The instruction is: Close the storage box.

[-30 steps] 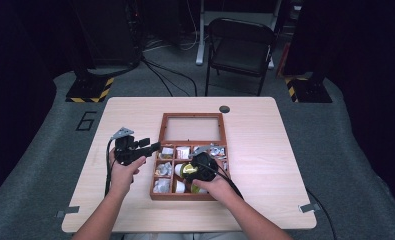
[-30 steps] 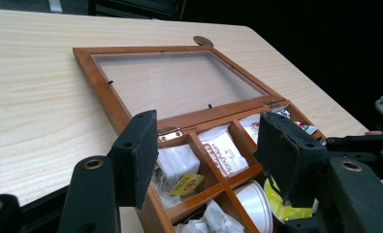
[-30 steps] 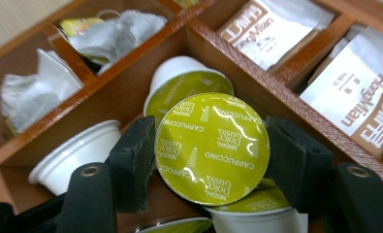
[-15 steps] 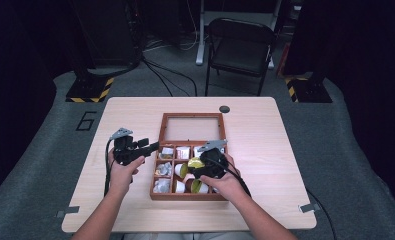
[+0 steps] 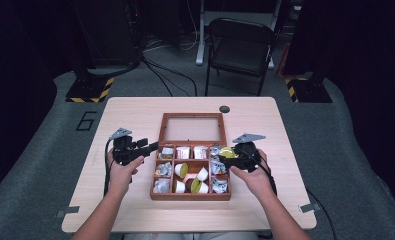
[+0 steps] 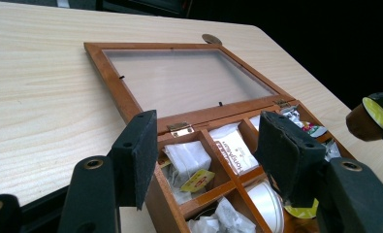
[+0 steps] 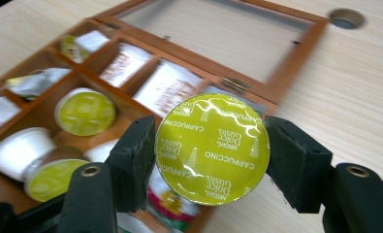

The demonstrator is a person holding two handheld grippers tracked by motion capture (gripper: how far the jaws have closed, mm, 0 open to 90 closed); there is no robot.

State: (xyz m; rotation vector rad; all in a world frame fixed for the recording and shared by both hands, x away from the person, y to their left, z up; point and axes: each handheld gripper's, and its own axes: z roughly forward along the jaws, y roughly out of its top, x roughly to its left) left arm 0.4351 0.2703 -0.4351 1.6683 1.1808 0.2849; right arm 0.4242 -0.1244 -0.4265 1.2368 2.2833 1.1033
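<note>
My right gripper (image 7: pixel 211 150) clamps one capsule (image 7: pixel 212 148) lifted above the box (image 5: pixel 190 196); others remain inside, left gripper (image 6: pixel 206 155) wide open

Your right gripper (image 5: pixel 224 159) has lifted the round coffee capsule with the yellow-green foil lid (image 7: pixel 212 148) out of the lower middle compartments of the brown wooden compartment box (image 5: pixel 190 195). You have carried it up and to the right, and it now hangs above the box's upper right corner, clamped between both pads.
</note>
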